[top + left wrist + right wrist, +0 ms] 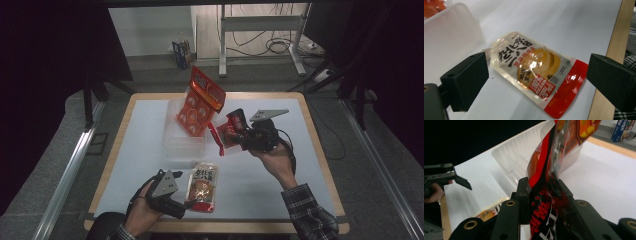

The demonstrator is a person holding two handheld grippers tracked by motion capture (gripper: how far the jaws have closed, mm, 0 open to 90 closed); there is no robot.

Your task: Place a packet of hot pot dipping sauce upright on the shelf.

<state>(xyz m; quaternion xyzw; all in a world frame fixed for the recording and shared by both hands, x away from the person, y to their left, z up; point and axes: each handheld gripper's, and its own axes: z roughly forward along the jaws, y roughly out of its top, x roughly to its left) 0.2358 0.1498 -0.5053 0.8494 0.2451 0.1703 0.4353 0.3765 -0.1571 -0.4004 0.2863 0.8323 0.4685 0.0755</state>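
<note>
Right gripper (231,131) jaws clamp a red-black snack packet (546,202) by one end, held above the desk just beside the clear plastic tub (182,142); the floppy end may snag the tub rim. Left gripper (536,75) jaws gape wide, empty, straddling the yellow-red pouch (534,70) lying flat on the desk; the slick film could slide away.

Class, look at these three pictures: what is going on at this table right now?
A person works at a white-topped table with a gripper in each hand. The right gripper is clamped on a red and black snack packet, held up beside a clear plastic tub. A tall orange packet stands propped in that tub. The left gripper has its jaws open on either side of a flat cream and red food pouch lying on the table, without gripping it.
</note>
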